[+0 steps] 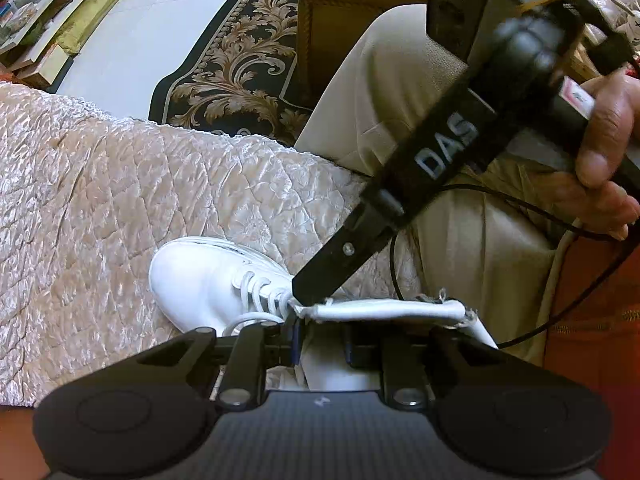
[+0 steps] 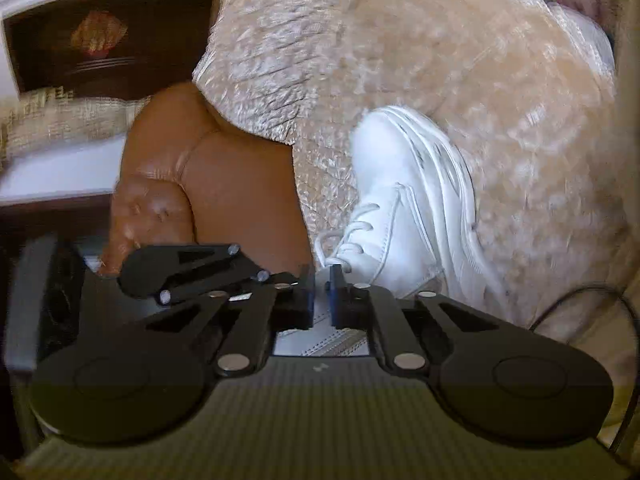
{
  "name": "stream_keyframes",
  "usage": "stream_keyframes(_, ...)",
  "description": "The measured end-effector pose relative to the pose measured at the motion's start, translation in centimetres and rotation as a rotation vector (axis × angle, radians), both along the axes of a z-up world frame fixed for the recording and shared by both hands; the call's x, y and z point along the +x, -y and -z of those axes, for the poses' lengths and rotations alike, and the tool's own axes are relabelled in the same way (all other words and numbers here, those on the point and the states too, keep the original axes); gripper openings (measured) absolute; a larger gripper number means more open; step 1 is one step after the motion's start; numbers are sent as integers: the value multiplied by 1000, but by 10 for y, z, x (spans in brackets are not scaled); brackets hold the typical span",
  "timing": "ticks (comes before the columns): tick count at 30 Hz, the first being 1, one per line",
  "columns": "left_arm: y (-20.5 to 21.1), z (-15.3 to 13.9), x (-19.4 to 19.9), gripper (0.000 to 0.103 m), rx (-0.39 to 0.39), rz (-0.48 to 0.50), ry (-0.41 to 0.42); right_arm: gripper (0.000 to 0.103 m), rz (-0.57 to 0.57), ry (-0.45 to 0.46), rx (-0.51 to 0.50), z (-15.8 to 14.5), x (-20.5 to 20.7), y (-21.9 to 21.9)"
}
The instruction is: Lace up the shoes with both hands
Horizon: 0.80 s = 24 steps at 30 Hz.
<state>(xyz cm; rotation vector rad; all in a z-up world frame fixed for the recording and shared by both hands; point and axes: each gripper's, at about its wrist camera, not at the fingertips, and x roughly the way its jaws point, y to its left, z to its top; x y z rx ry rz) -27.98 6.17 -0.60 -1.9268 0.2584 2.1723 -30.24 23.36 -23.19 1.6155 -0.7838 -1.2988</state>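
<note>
A white sneaker [image 1: 200,276] lies on a quilted beige cover, toe pointing away, with white laces [image 1: 256,284] threaded up its front. My left gripper [image 1: 323,346] points down at the shoe's opening and is shut on the white tongue [image 1: 380,312], whose frayed top edge runs across just beyond the fingers. My right gripper [image 1: 304,292] reaches in from the upper right, its tip at the topmost laces. In the right wrist view the sneaker [image 2: 400,208] sits ahead, and the right gripper [image 2: 321,298] has its pads almost together, pinching a strand of lace [image 2: 330,258] at their tips.
The quilted cover [image 1: 120,200] spreads left of the shoe. A person's beige trouser leg [image 1: 400,100] and hand [image 1: 608,140] are at the right, with a black cable [image 1: 520,200] looping there. A patterned rug [image 1: 232,60], wooden furniture [image 1: 340,20] and a brown leather cushion [image 2: 224,168] surround the spot.
</note>
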Motion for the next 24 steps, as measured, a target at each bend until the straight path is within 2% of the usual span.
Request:
stream_keyframes(2, 0, 0, 0, 22, 0, -4, 0, 3, -22, -67, 20, -7, 1, 4)
stream_keyframes(6, 1, -1, 0, 23, -1, -17, -2, 3, -2, -152, 37, -17, 1, -1)
stream_keyframes(8, 1, -2, 0, 26, -3, -23, 0, 2, 11, -202, 47, -23, 0, -3)
stream_keyframes(10, 2, -3, 2, 27, -9, -21, 5, 1, 38, -286, 82, -32, -1, -8)
stream_keyframes(11, 3, -3, 3, 27, -9, -23, 4, 1, 57, -297, 91, -34, -4, -12)
stream_keyframes(14, 4, -4, 4, 27, -1, -31, -3, 2, 141, -294, 122, -34, -13, -27)
stream_keyframes(15, 4, -3, 4, 27, 1, -33, -5, 4, 145, -256, 106, -31, -15, -29)
stream_keyframes(18, 3, -3, 4, 27, 2, -35, -9, 8, 105, -103, 50, -15, -12, -23)
stream_keyframes(22, 3, -3, 5, 27, 2, -41, -14, 11, 59, -19, 26, -3, -5, -11)
stream_keyframes(24, 3, -3, 6, 28, 3, -44, -17, 15, 43, 6, 25, 0, -2, -6)
